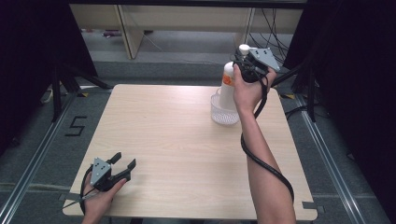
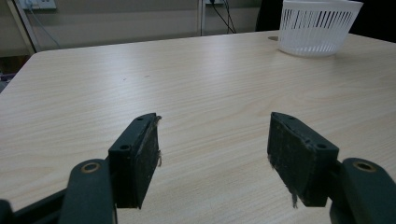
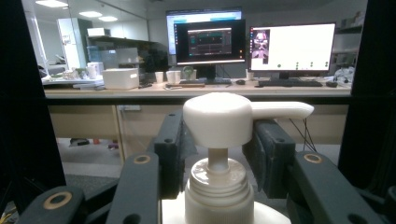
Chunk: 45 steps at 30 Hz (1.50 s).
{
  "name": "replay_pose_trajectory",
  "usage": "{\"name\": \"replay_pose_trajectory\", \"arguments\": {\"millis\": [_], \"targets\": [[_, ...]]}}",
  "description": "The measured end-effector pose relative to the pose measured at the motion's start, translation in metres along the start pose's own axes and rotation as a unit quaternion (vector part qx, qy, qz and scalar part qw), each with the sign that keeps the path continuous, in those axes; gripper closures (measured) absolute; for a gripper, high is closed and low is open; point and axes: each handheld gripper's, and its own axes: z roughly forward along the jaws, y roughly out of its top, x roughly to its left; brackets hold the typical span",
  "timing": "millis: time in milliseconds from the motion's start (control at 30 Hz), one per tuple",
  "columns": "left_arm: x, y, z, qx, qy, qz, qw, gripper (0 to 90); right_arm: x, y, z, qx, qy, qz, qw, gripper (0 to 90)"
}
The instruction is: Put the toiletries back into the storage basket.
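Note:
A white pump bottle [image 1: 228, 86] with an orange label stands upright, its base down inside a small white slotted basket [image 1: 223, 114] at the table's far right. My right gripper [image 1: 247, 63] is shut on its neck just under the pump head [image 3: 219, 116], one jaw on each side, with the spout pointing right in the right gripper view. At the front left corner, my left gripper [image 1: 124, 160] rests low over the table, open, with bare wood between its pads [image 2: 140, 149]. The basket [image 2: 317, 25] lies far ahead of it.
The light wooden table [image 1: 177, 140] holds just the basket and bottle. Dark curtains and stand legs [image 1: 60, 79] flank it. Beyond the far edge are a floor, a desk with monitors [image 3: 252, 44] and cables.

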Motion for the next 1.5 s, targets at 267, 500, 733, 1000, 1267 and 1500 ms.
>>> {"name": "replay_pose_trajectory", "arguments": {"millis": [267, 500, 733, 1000, 1267, 1500], "targets": [[0.000, 0.000, 0.000, 0.000, 0.000, -0.002, 1.0000, 33.4, -0.001, 0.001, 0.006, 0.004, 0.000, -0.003, 1.0000, 59.9], [0.000, 0.000, 0.000, -0.001, 0.000, -0.005, 1.0000, 33.4, -0.002, 0.002, 0.011, 0.009, -0.005, -0.002, 0.9999, 60.0], [0.000, 0.000, 0.000, 0.000, 0.000, -0.001, 1.0000, 33.4, -0.003, 0.002, 0.015, 0.013, -0.004, -0.003, 0.9999, 60.0], [0.000, 0.000, 0.000, -0.001, 0.000, -0.004, 1.0000, 33.4, -0.004, 0.000, 0.021, 0.020, -0.007, 0.001, 0.9998, 59.9], [0.000, 0.000, 0.000, -0.001, 0.000, -0.005, 1.0000, 33.4, -0.002, -0.003, 0.025, 0.025, -0.005, 0.001, 0.9997, 59.9], [0.000, 0.000, 0.000, -0.001, 0.000, -0.004, 1.0000, 33.4, -0.002, -0.007, 0.027, 0.028, -0.006, 0.003, 0.9996, 59.9]]}}
